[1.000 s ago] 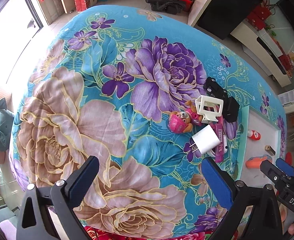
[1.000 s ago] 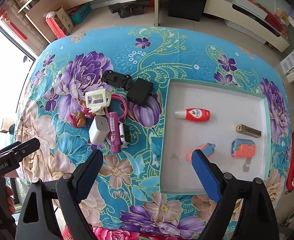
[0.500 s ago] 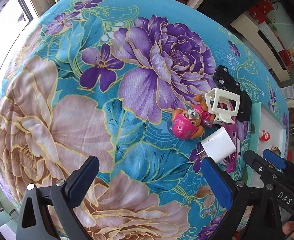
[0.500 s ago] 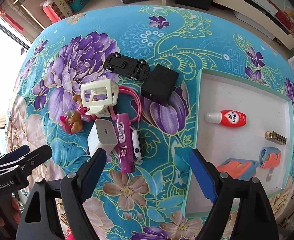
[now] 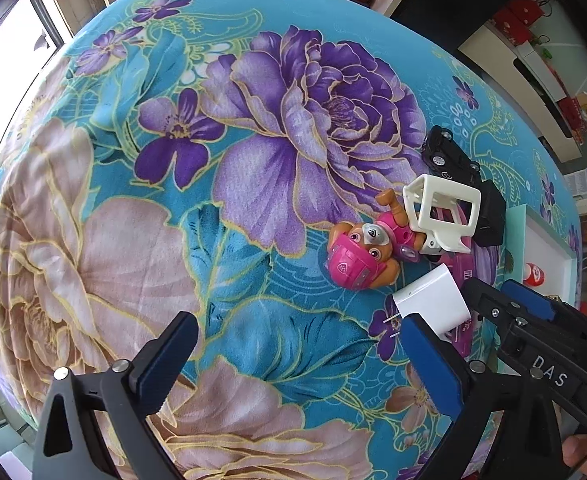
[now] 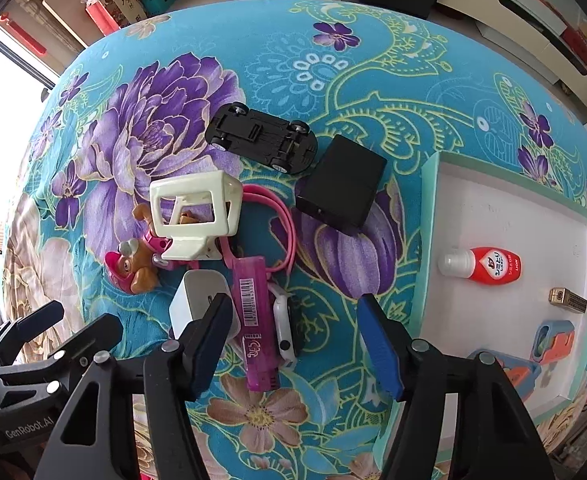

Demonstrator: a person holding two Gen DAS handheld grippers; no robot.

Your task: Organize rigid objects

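My right gripper points down over the clutter on the floral cloth; jaws closing, part-way in, pads not yet pressing anything. Between them lie the magenta device and the white smartwatch; the white charger sits just beside my left pad. My left gripper hangs wide apart over bare cloth, holding nothing. Pup figure, white frame, black toy car and black box are clustered left of the tray.
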